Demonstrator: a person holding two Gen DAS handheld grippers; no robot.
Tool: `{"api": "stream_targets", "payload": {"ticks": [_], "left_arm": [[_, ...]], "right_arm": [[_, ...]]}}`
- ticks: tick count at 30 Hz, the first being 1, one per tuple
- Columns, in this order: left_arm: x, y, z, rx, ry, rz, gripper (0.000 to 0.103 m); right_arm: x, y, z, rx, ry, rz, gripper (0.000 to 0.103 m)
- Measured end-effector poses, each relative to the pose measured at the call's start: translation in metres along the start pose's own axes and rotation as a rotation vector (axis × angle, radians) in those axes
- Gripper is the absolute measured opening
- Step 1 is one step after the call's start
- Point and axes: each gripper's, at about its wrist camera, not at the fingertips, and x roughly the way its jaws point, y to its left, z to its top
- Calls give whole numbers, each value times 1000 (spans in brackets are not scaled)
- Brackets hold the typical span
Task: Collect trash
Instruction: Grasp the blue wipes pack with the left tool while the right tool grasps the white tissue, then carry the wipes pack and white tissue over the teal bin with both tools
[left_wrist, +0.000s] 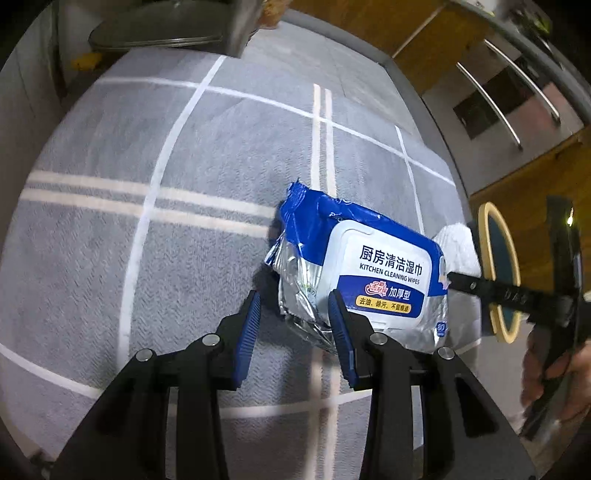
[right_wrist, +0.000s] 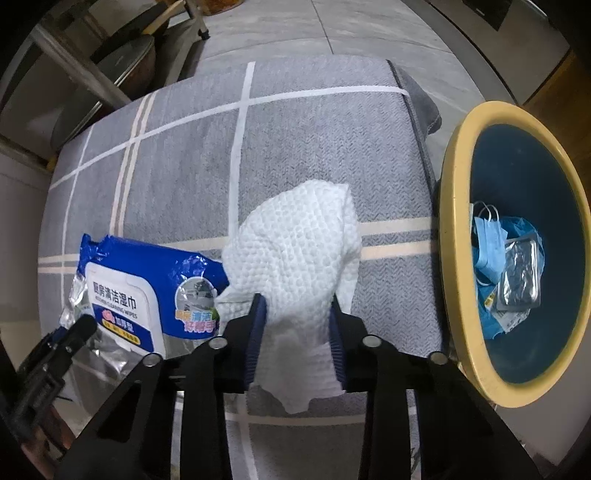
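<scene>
A blue and silver pack of kitchen cleaning wipes (left_wrist: 364, 275) lies on the grey checked tablecloth (left_wrist: 166, 155); it also shows in the right wrist view (right_wrist: 144, 288). My left gripper (left_wrist: 295, 310) is open, its right finger beside the pack's near corner, which sits partly between the jaws. My right gripper (right_wrist: 297, 321) is shut on a crumpled white textured wipe (right_wrist: 299, 243), which bulges beyond the fingers above the cloth. The wipe (left_wrist: 458, 243) shows behind the pack in the left wrist view. A yellow-rimmed blue bin (right_wrist: 454, 206) stands to the right.
The bin (left_wrist: 484, 221) holds a blue face mask (right_wrist: 487, 243), a blue bag and a silver packet (right_wrist: 517, 277). The tablecloth edge runs beside the bin. Metal shelving with trays (right_wrist: 92, 81) stands behind the table. Wooden cabinets with bar handles (left_wrist: 491, 99) are at the right.
</scene>
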Motion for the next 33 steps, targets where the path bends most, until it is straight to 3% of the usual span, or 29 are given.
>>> {"api": "stream_targets", "payload": {"ticks": [1, 2, 7, 23, 33], "left_arm": [[0, -4, 1, 24, -1, -5, 22], [-2, -12, 1, 66, -11, 4, 18], [-15, -33, 3, 174, -80, 60, 13], [-79, -95, 10, 430, -293, 125, 11], [-93, -126, 3, 523, -347, 115, 10]], "right_arm": [[0, 1, 0, -7, 0, -1, 28], [0, 1, 0, -13, -1, 5, 21], [-9, 6, -2, -38, -29, 25, 11], [-78, -26, -13, 43, -209, 117, 9], [-116, -48, -29, 72, -303, 143, 9]]}}
